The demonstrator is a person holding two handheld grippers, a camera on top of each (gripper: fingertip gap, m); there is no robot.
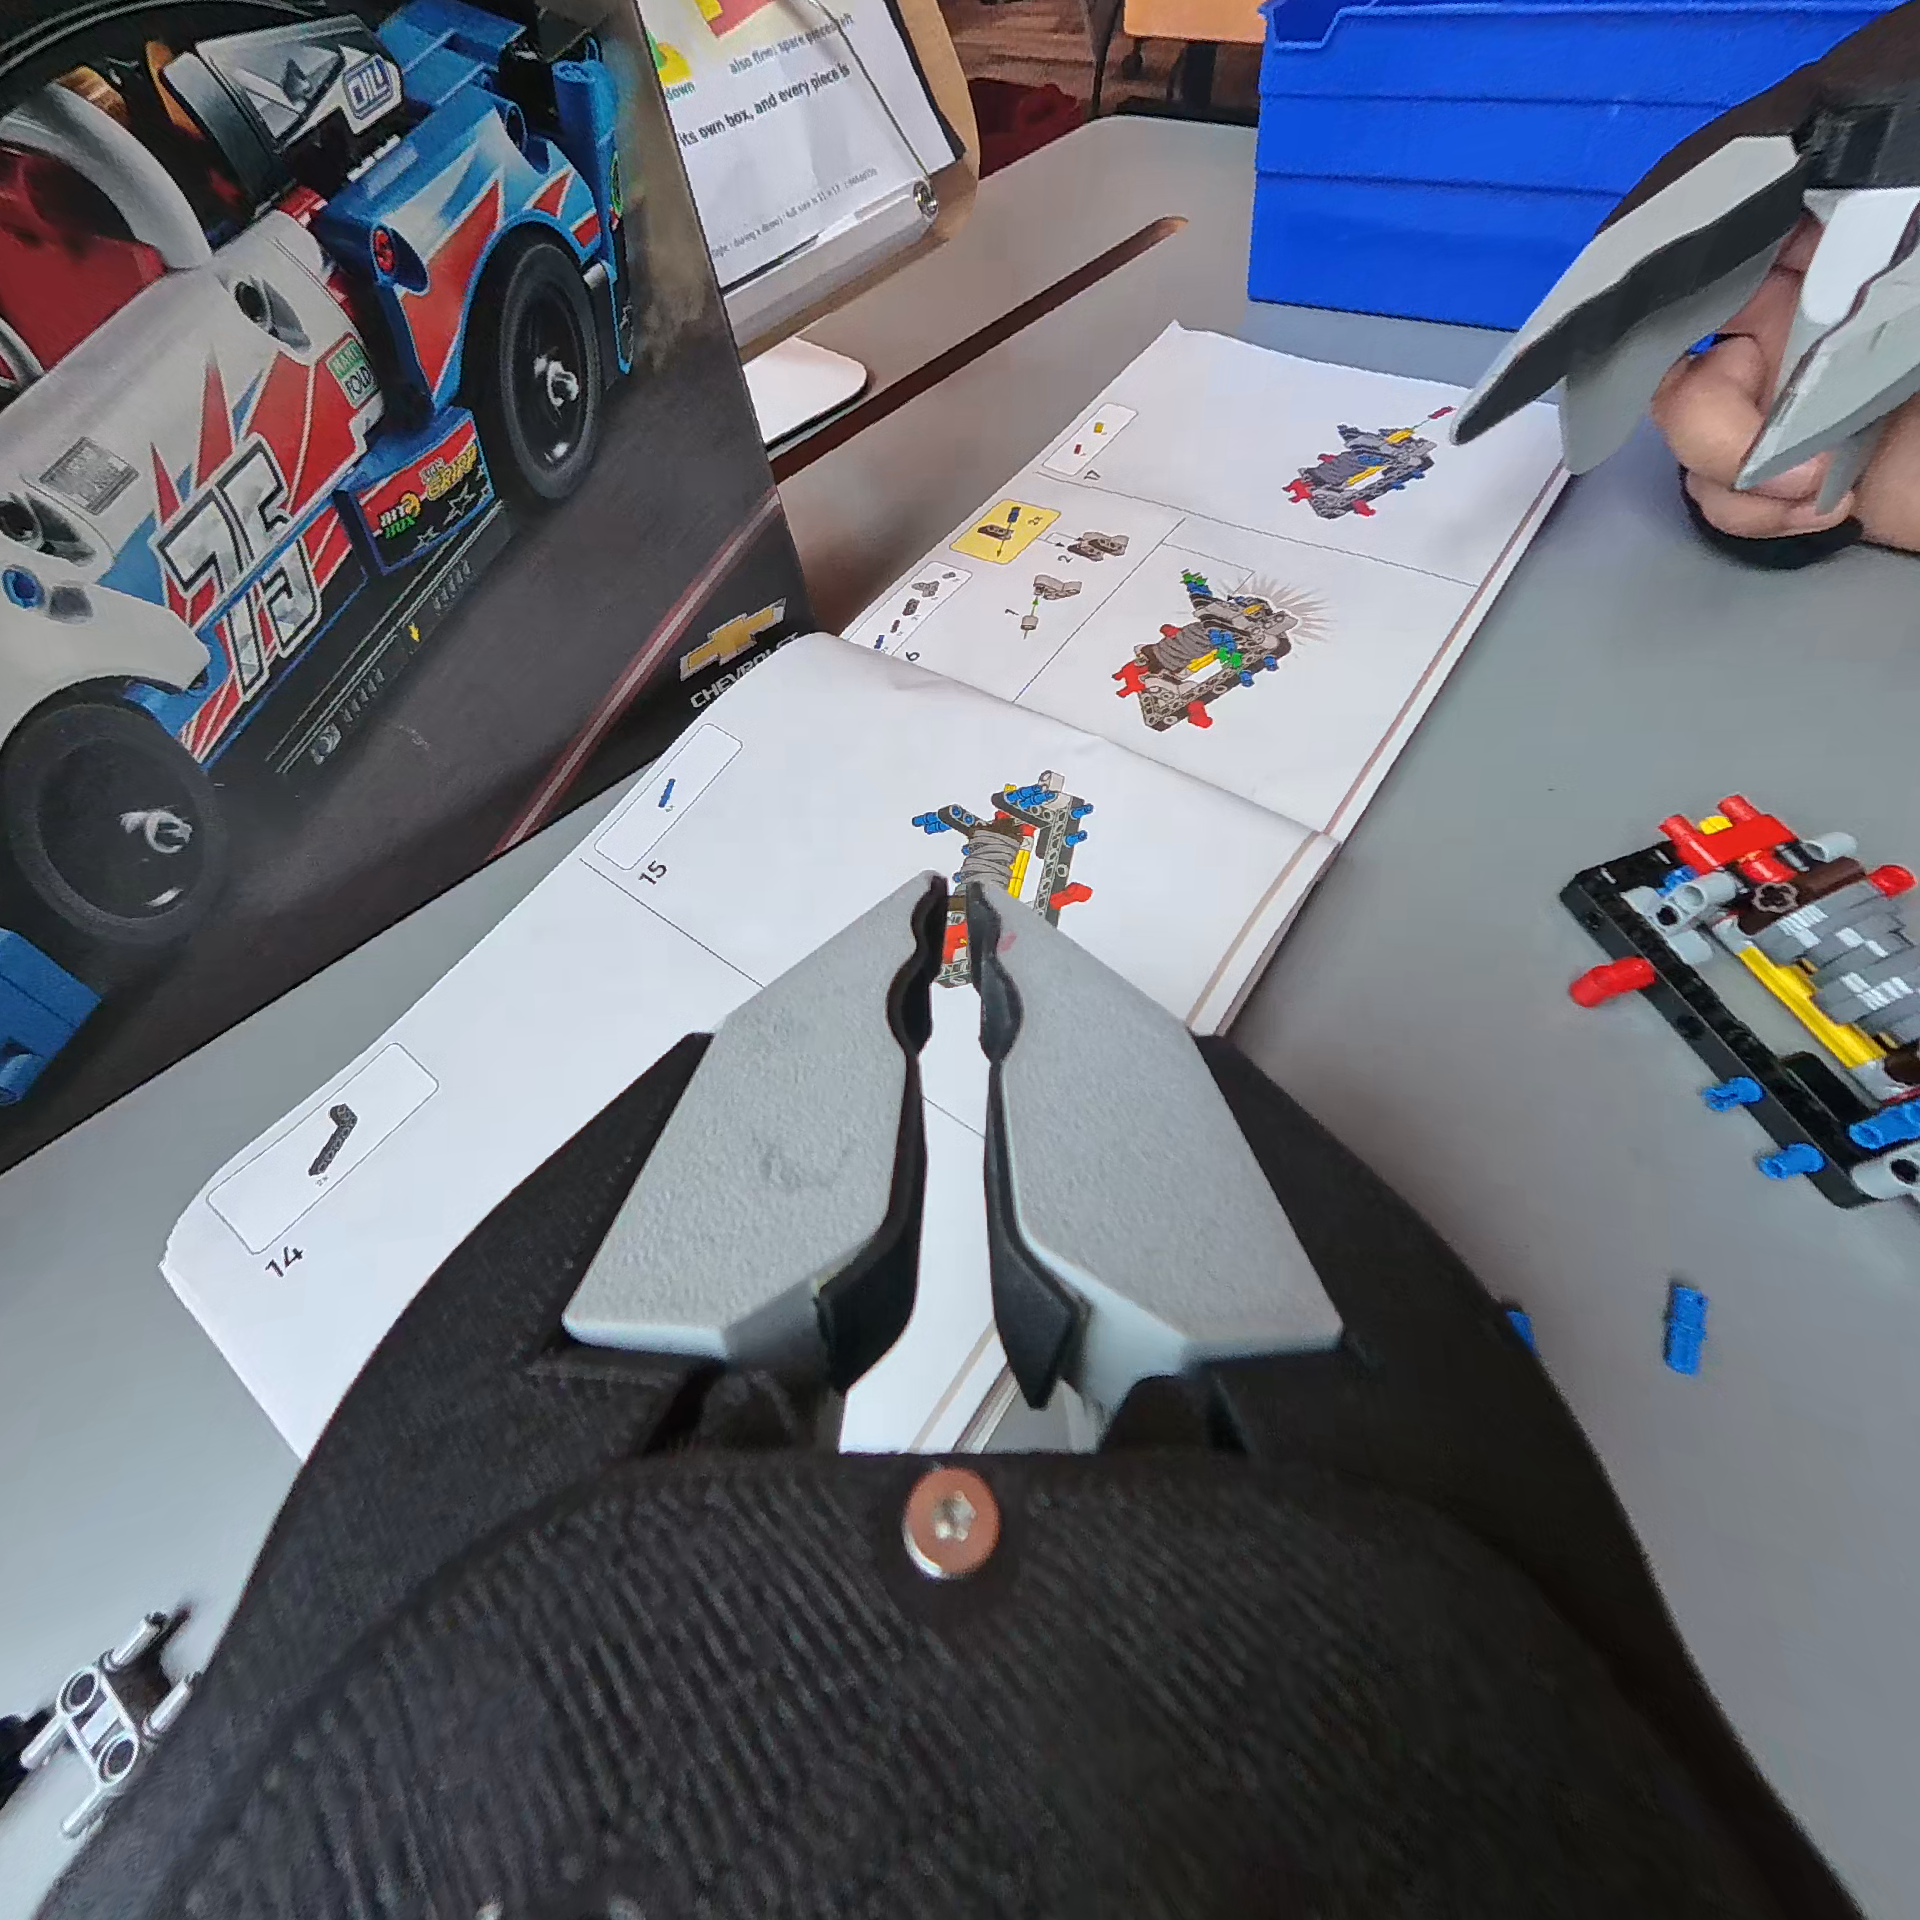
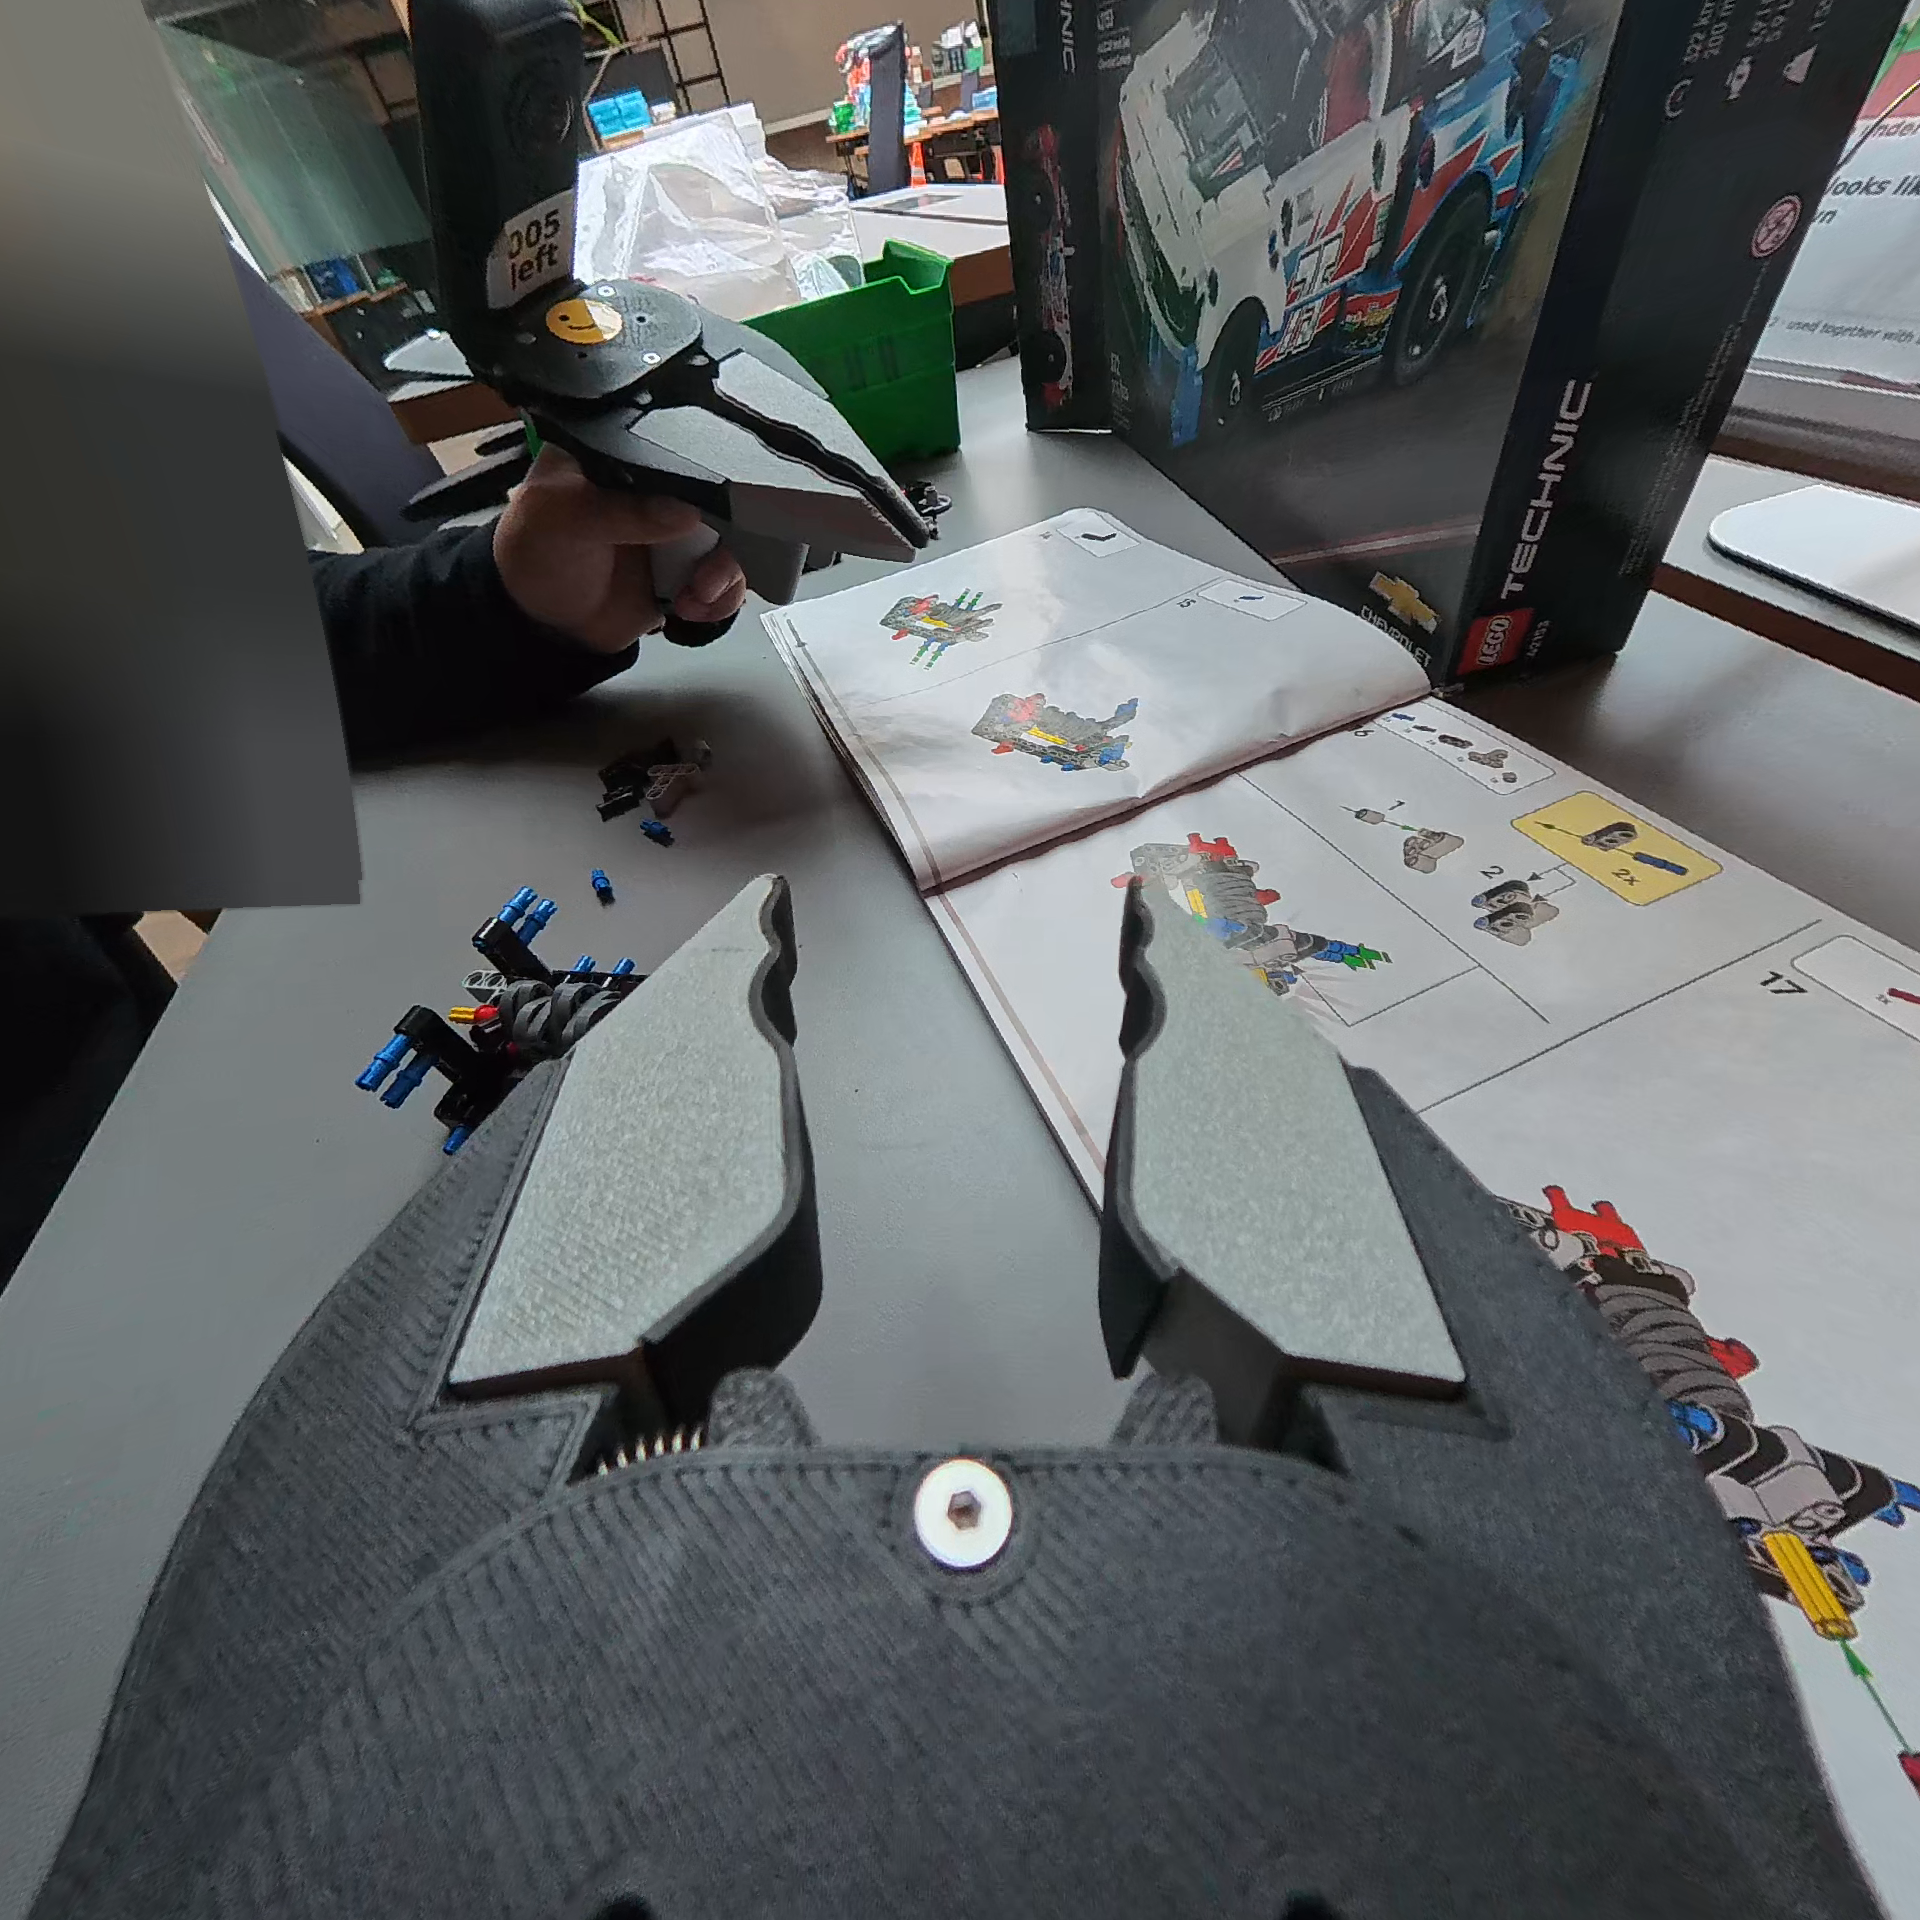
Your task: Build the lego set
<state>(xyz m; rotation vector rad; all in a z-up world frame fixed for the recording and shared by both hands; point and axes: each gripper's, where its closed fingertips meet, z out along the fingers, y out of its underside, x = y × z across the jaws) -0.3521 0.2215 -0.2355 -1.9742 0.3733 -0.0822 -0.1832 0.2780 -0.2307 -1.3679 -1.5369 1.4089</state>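
Note:
The partly built Lego assembly (image 1: pixel 1766 987), a black frame with grey, yellow, red and blue parts, lies on the grey table; it also shows in the right wrist view (image 2: pixel 499 1029). The open instruction booklet (image 1: pixel 831 779) lies flat in the middle, also in the right wrist view (image 2: pixel 1091 665). My left gripper (image 1: pixel 958 904) is shut and empty, held above the booklet's left page. My right gripper (image 2: pixel 951 914) is open and empty, over the table at the booklet's edge, to the right of the assembly. Loose blue pins (image 1: pixel 1683 1330) lie near the assembly.
The Lego set box (image 1: pixel 312 416) stands upright behind the booklet. A blue bin (image 1: pixel 1455 156) is at the back and a green bin (image 2: pixel 883 353) farther off. Small grey and black pieces (image 2: pixel 655 774) lie near the person's hand. A white stand holds a printed sheet (image 1: pixel 810 125). The left gripper's tips are roughly 20 cm from the right gripper's.

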